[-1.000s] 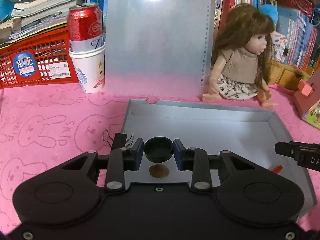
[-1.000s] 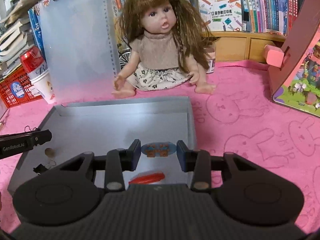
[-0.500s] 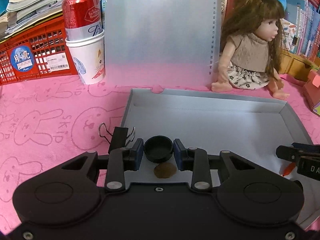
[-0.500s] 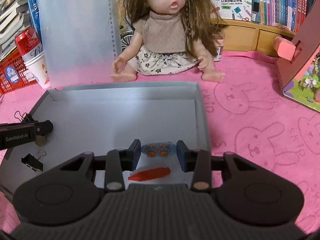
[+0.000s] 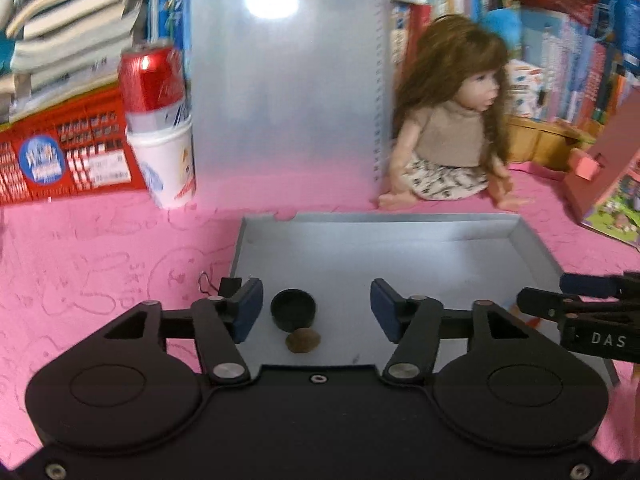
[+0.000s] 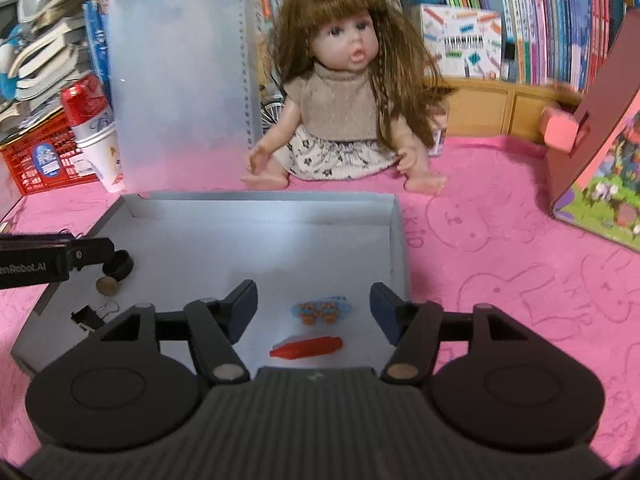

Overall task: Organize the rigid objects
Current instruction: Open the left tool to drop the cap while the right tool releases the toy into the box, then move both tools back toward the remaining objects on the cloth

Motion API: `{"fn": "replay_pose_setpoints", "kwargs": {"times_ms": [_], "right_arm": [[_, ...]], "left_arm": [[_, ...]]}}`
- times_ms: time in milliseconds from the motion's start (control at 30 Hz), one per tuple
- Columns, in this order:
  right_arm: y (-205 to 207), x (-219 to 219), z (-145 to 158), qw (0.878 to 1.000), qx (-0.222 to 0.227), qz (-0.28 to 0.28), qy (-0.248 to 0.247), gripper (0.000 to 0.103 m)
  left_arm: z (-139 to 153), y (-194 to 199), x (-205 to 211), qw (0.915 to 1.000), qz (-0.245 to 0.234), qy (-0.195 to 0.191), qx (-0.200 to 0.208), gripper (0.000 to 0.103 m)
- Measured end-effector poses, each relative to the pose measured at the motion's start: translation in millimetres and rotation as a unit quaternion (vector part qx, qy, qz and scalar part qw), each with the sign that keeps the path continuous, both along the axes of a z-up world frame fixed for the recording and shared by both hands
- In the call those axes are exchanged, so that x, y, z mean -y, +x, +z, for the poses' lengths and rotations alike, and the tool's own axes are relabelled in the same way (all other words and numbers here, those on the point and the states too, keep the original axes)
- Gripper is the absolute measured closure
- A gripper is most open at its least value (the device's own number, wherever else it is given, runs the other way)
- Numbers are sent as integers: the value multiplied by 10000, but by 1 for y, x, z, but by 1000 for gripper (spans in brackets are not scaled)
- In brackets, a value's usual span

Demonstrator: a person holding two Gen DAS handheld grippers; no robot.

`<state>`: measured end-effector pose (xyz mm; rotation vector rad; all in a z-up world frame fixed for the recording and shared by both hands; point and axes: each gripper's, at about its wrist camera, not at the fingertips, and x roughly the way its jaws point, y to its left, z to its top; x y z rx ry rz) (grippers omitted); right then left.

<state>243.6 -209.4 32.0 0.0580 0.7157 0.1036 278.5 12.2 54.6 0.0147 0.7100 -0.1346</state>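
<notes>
A: What's the biggest thing here?

B: The surface under a pink cloth printed with rabbit outlines (image 6: 500,248). On it lies a shallow grey cardboard tray (image 6: 256,236), with a long-haired brown-haired doll in a beige top (image 6: 340,96) sitting just behind its far wall.

A: And the tongs?

B: The left tongs (image 5: 316,312) hang over the tray's left part, jaws opening. The small round black cap (image 5: 293,312) stands between the blue pads, nearer the left one, but neither pad touches it; it rests on the tray floor. The right tongs (image 6: 312,308) are over the tray's right part, jaws also opening, with nothing pressed between them.

A: What lies below those?

B: A small blue piece with orange studs (image 6: 322,309), and nearer the camera an orange-red pen-like stick (image 6: 306,347), both on the tray floor.

A: Anything smaller?

B: A brown round disc (image 5: 303,340) just beside the cap, and a black binder clip (image 6: 90,315) in the tray's near left corner.
</notes>
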Motion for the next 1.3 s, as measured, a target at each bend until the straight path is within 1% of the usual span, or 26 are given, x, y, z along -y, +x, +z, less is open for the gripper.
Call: {"fn": "replay_pose_setpoints", "kwargs": {"times_ms": [133, 200, 267, 367, 533, 667, 867, 1067, 1300], "right_arm": [[-18, 1, 9, 9997, 194, 130, 11, 20], [-29, 1, 12, 9993, 296, 237, 2, 18], [-38, -2, 13, 9985, 383, 371, -99, 17], [-52, -8, 13, 9969, 523, 507, -296, 17], [-77, -13, 13, 9935, 783, 767, -320, 16], [-98, -22, 9, 9885, 962, 1067, -468, 16], [-122, -25, 1, 9837, 977, 1453, -406, 15], [-142, -17, -5, 9797, 1112, 1642, -280, 15], [-163, -15, -12, 9738, 1153, 1933, -330, 15]], "left_arm": [[10, -22, 6, 9996, -213, -12, 157, 40], [13, -35, 8, 9993, -287, -70, 227, 36], [12, -49, 9, 9989, -353, -71, 302, 34], [8, -67, 12, 9986, -408, -24, 342, 34], [1, -96, 10, 9981, -450, -22, 411, 33], [-3, -117, 9, 9975, -498, 96, 489, 33], [-11, -147, 4, 9975, -528, 84, 457, 32], [-17, -171, -4, 9980, -464, 33, 434, 32], [-21, -199, -9, 9973, -481, 169, 528, 32]]}}
